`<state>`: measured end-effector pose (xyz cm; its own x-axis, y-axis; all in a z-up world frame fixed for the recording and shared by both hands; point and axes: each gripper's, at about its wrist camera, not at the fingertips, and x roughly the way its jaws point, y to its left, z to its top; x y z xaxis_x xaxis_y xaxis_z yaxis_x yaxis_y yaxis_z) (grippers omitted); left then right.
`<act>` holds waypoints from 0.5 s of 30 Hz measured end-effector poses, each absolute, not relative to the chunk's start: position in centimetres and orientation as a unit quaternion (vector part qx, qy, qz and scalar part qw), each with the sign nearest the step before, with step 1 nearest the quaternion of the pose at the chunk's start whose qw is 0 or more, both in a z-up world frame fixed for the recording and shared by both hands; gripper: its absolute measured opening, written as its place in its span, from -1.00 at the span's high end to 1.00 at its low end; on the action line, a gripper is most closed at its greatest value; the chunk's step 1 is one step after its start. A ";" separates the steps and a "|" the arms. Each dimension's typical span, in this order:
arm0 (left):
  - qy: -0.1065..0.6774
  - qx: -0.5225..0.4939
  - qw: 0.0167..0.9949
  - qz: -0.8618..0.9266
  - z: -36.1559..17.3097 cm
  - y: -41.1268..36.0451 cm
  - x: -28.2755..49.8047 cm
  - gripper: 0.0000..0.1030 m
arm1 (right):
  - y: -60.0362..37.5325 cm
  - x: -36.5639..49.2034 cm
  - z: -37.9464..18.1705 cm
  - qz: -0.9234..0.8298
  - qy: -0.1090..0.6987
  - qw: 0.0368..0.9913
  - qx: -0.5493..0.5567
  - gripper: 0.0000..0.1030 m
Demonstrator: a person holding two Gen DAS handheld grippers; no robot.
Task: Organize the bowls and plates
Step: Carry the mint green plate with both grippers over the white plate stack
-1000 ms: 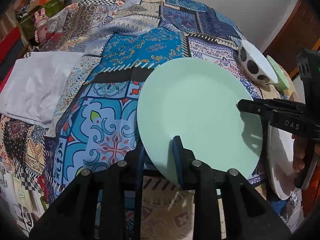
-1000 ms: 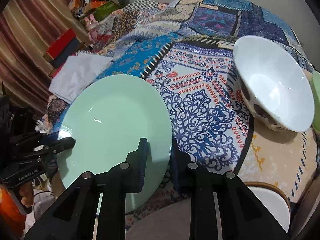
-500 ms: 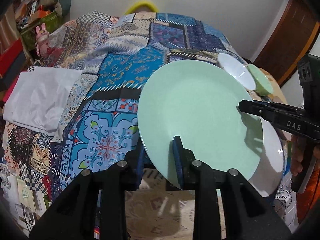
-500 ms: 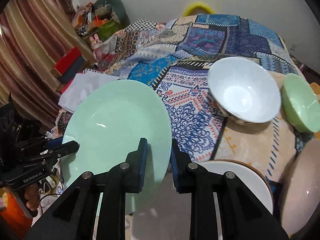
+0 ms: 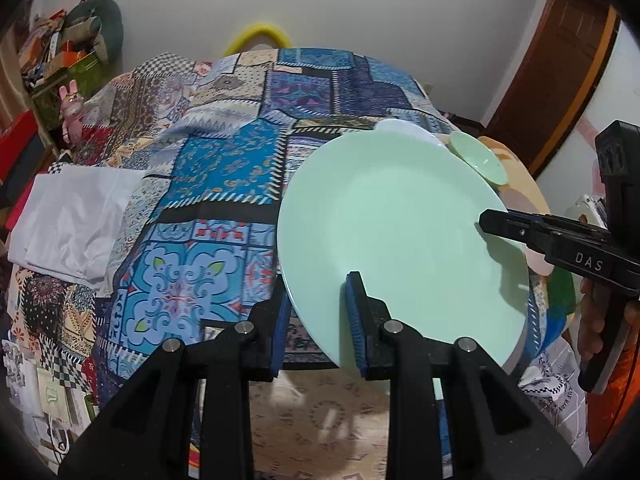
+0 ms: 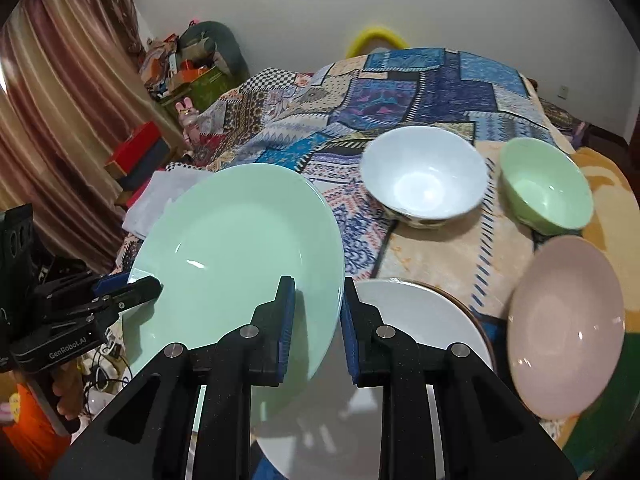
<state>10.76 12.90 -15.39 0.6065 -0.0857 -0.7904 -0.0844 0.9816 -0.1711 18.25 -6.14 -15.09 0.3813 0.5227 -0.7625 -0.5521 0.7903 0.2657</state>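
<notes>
Both the left gripper (image 5: 316,320) and right gripper (image 6: 318,328) stay clamped on opposite rims of the green plate (image 6: 240,256), now lifted clear above the bed (image 6: 440,252); beyond, the white plate (image 6: 420,316) looks the likely stacking spot.

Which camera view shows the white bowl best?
The right wrist view: the white bowl shows whole there, open side up, beside the green bowl. In the left wrist view only a sliver of its rim shows behind the green plate.
</notes>
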 end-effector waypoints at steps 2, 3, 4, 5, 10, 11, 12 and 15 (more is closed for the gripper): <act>0.444 -0.091 0.891 -0.005 -15.2 12.0 10.7 0.48 | -7.0 17.9 -15.1 0.319 0.452 0.833 -0.012 0.61; 0.444 -0.089 0.892 -0.007 -15.2 11.6 10.7 0.48 | -7.5 17.7 -15.1 0.316 0.452 0.834 -0.010 0.61; 0.444 -0.086 0.892 -0.010 -15.2 11.1 10.7 0.48 | -7.7 17.7 -15.1 0.314 0.452 0.835 -0.008 0.61; 0.444 -0.084 0.892 -0.012 -15.2 10.8 10.7 0.48 | -8.2 17.6 -15.2 0.312 0.452 0.835 -0.004 0.61; 0.451 -0.082 0.888 -0.020 -15.5 9.3 10.6 0.48 | -9.8 16.9 -15.3 0.304 0.453 0.838 0.006 0.61; 0.453 -0.082 0.888 -0.022 -15.6 9.0 10.6 0.48 | -10.1 16.8 -15.4 0.302 0.453 0.839 0.006 0.61; 0.454 -0.080 0.887 -0.023 -15.6 8.8 10.6 0.48 | -10.3 16.8 -15.4 0.301 0.454 0.839 0.006 0.61; 0.458 -0.076 0.885 -0.027 -15.9 8.0 10.6 0.48 | -11.1 16.6 -15.8 0.297 0.458 0.838 0.009 0.61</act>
<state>10.61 7.99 -15.94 0.5794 -0.1170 -0.8066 -0.0222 0.9870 -0.1592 16.60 -11.10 -15.78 0.4052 0.5052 -0.7620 -0.4890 0.8240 0.2862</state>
